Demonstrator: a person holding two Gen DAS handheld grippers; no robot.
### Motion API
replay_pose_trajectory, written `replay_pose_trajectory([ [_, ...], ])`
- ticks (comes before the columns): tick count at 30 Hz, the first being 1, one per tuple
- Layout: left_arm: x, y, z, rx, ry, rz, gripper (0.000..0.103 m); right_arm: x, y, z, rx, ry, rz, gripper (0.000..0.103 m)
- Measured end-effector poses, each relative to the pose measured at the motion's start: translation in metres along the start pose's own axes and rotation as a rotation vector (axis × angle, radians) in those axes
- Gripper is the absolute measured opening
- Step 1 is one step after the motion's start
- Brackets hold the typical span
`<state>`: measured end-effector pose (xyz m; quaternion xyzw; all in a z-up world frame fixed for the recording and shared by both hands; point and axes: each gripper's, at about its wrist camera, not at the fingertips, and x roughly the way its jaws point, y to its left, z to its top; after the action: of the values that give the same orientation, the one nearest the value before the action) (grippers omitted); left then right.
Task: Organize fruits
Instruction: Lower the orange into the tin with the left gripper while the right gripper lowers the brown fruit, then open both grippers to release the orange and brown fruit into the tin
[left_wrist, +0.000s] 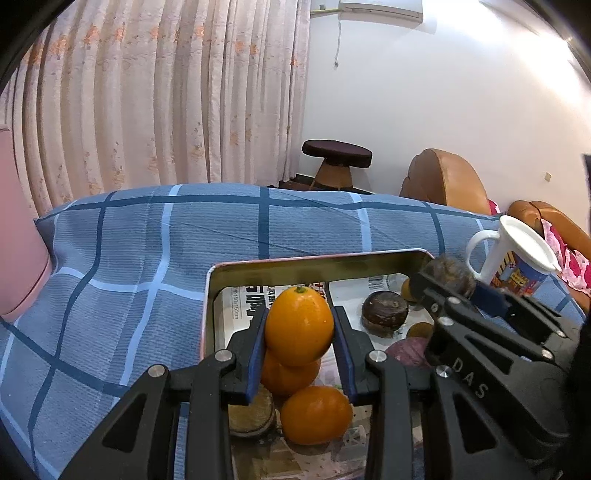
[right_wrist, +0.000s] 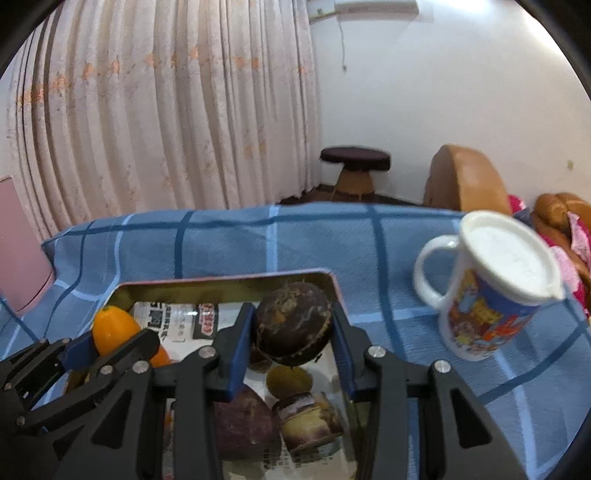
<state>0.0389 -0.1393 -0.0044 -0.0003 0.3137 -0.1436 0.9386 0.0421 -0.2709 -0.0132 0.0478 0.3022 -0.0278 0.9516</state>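
My left gripper (left_wrist: 299, 326) is shut on an orange citrus fruit (left_wrist: 298, 325) and holds it above a metal tin tray (left_wrist: 317, 260) lined with newspaper. Two more orange fruits (left_wrist: 316, 413) lie in the tray below it. My right gripper (right_wrist: 293, 325) is shut on a dark brown round fruit (right_wrist: 293, 325) above the same tray (right_wrist: 221, 282). It also shows in the left wrist view (left_wrist: 448, 282) at the right. Another dark fruit (left_wrist: 384, 312), a purple fruit (right_wrist: 240, 421) and small brown pieces (right_wrist: 288, 380) lie in the tray.
The tray sits on a blue checked cloth (left_wrist: 147, 258). A white lidded mug with a cartoon print (right_wrist: 495, 288) stands right of the tray. A pink object (left_wrist: 14, 240) is at the left. A stool (left_wrist: 336, 162) and brown armchairs (left_wrist: 447, 181) stand behind.
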Motion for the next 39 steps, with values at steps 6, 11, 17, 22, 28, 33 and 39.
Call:
replay_pose_trajectory([
  [6,0.0,0.004,-0.001,0.006,0.009,0.044,0.036,0.011,0.005,0.0,-0.022,0.054,0.055,0.044],
  [11,0.002,0.006,0.0,0.007,0.01,0.054,0.036,0.019,0.003,0.0,-0.004,0.093,0.098,0.044],
  [17,0.002,0.006,0.0,0.0,0.009,0.053,0.036,0.017,0.001,-0.001,0.012,0.084,0.1,0.051],
  [22,0.0,0.009,-0.001,-0.014,0.001,0.063,0.039,0.013,-0.004,-0.001,0.048,0.067,0.137,0.055],
  [28,0.0,0.008,-0.002,-0.005,0.003,0.076,0.041,0.011,-0.004,-0.001,0.052,0.065,0.142,0.055],
  [33,-0.001,0.011,-0.002,-0.016,0.001,0.068,0.043,0.006,-0.01,-0.003,0.08,0.061,0.184,0.057],
  [39,-0.01,0.021,0.002,-0.076,-0.043,0.028,0.081,-0.001,-0.038,-0.001,0.257,0.041,0.385,0.066],
])
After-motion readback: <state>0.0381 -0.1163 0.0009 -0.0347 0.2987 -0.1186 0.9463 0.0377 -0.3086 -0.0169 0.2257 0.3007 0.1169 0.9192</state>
